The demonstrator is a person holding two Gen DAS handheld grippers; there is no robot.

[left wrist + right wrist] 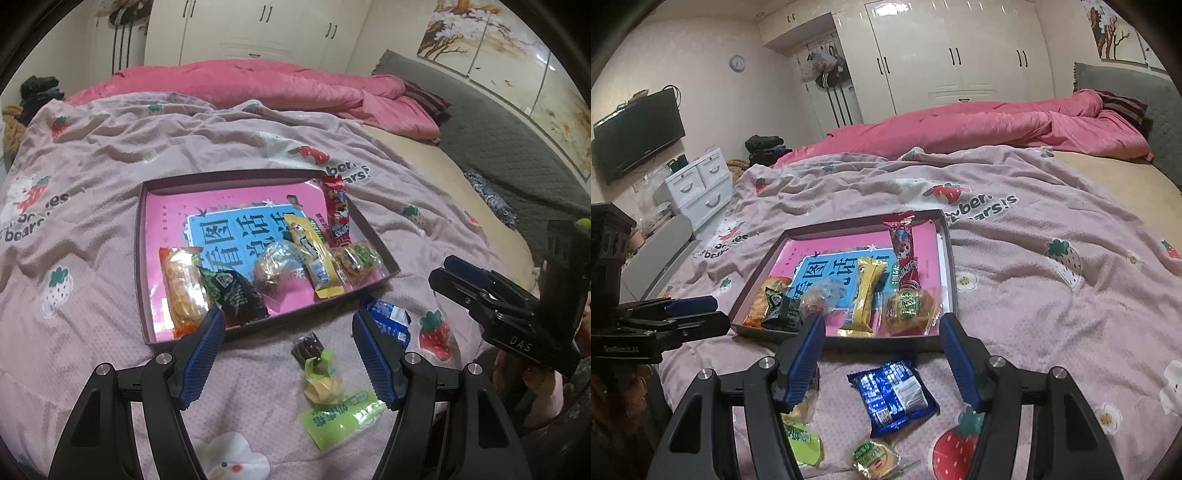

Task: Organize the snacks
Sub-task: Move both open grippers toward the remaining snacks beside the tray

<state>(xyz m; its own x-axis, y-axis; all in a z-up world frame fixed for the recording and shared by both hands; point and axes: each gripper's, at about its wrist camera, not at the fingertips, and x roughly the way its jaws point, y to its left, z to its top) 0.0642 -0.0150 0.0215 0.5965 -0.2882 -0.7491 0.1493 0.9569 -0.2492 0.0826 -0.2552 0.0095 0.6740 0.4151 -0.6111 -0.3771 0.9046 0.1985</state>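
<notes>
A shallow dark box (137,236) (947,254) with a pink book inside holds several snacks: an orange pack (183,286), a black pack (236,291), a clear wrapped ball (277,266), a yellow bar (314,254) (866,291) and a red stick pack (337,210) (905,251). On the blanket in front lie a blue pack (895,397) (391,319), a green pouch (332,402) (803,437) and a small round cake (875,458). My left gripper (288,325) is open above the green pouch. My right gripper (882,332) is open above the blue pack.
The pink strawberry blanket (92,140) covers the bed. A pink quilt (258,81) lies at the back. White drawers (698,184) and a TV (639,133) stand off the bed's left side. The other gripper shows in each view, the right one (480,291), the left one (676,314).
</notes>
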